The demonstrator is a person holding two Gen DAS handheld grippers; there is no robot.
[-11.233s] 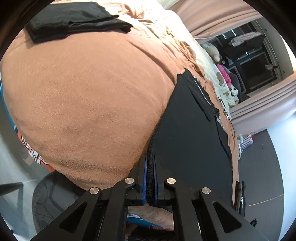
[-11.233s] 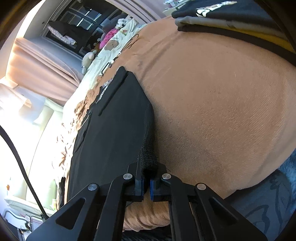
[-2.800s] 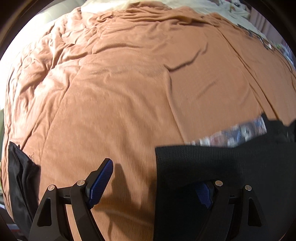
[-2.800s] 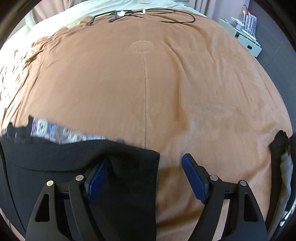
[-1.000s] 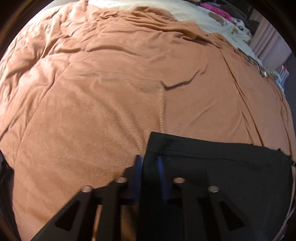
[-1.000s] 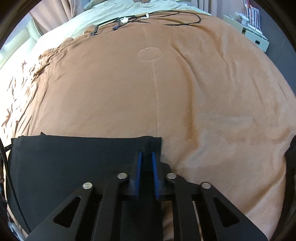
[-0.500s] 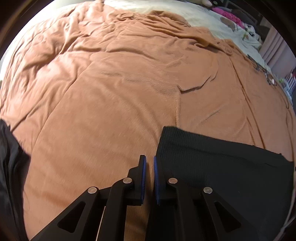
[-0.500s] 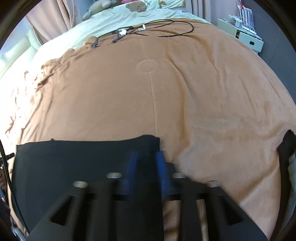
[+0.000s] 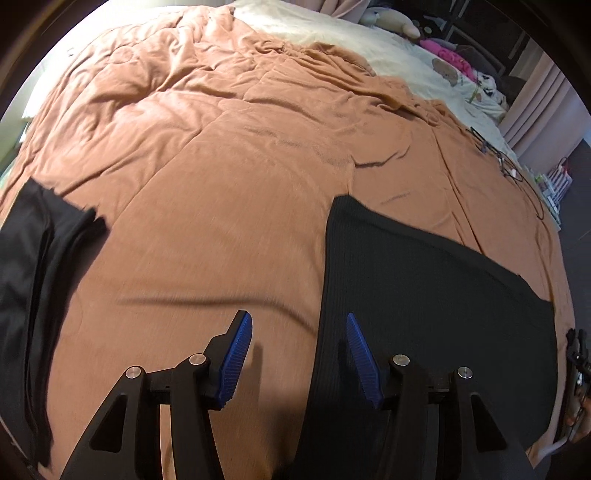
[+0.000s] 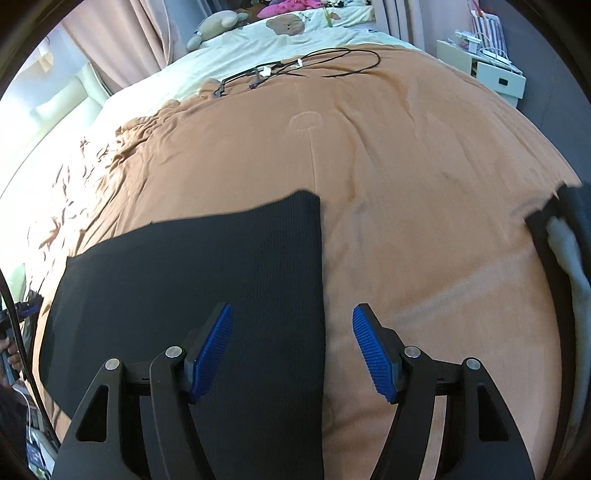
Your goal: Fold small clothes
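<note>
Black ribbed garment lies flat on the brown blanket, filling the lower right of the left wrist view; in the right wrist view the same garment fills the lower left. Top edge straight, corners square, surface smooth, looks folded into a rectangle.

Left gripper at bottom centre of its frame, jaws spread wide, nothing between them. Its right blue pad is over the garment's left edge, left pad over bare blanket; cannot tell if either touches the fabric.

Right gripper at bottom centre of its frame, also spread wide and holding nothing. Left pad over the garment, right pad over blanket, with the garment's right edge running between them.

Outward: pile of dark clothes at the left edge of the left wrist view, well apart from the garment. Another stack with dark and pale grey layers at the right edge of the right wrist view. Black cables at the top centre of that view, on the blanket's far end. Cream bedsheet beyond with a bear print, stuffed toy at the upper middle. White drawer unit at the upper right.
</note>
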